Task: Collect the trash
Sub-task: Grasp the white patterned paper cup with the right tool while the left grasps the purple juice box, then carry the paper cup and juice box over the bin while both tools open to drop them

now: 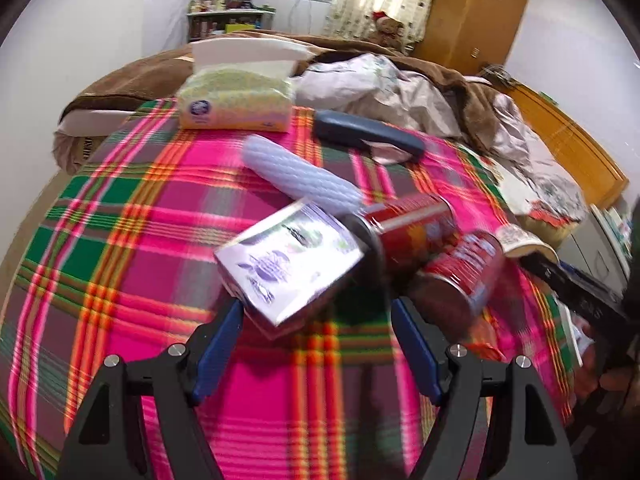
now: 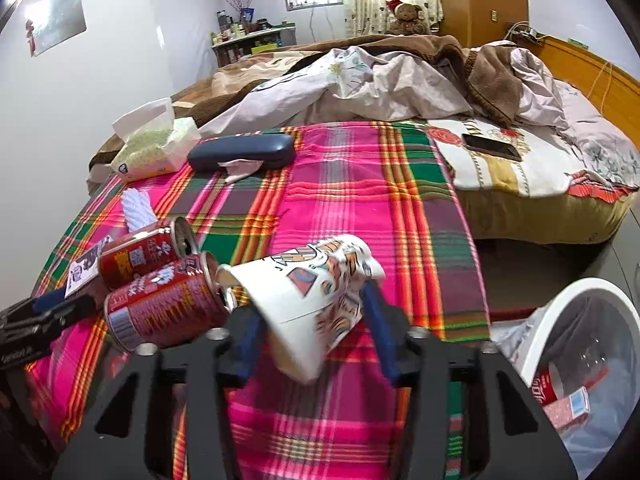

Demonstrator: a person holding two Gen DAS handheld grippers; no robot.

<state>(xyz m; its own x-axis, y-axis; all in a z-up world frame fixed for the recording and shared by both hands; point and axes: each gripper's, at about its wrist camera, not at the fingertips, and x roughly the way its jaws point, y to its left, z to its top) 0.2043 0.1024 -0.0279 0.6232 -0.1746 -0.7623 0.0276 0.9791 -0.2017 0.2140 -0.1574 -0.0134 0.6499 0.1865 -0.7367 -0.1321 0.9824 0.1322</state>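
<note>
On the plaid cloth (image 2: 360, 200), a paper cup (image 2: 308, 300) is pinched by the right gripper (image 2: 316, 320), probably for the bin (image 2: 560, 300) at four o'clock. A carton (image 1: 288, 264) lies between the left gripper (image 1: 316, 344)'s wide tongs, seemingly ungripped.

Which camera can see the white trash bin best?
The right wrist view. The white trash bin sits at its lower right edge, and you can look inside at a red can and a small carton. The left wrist view does not show the bin at all.
</note>
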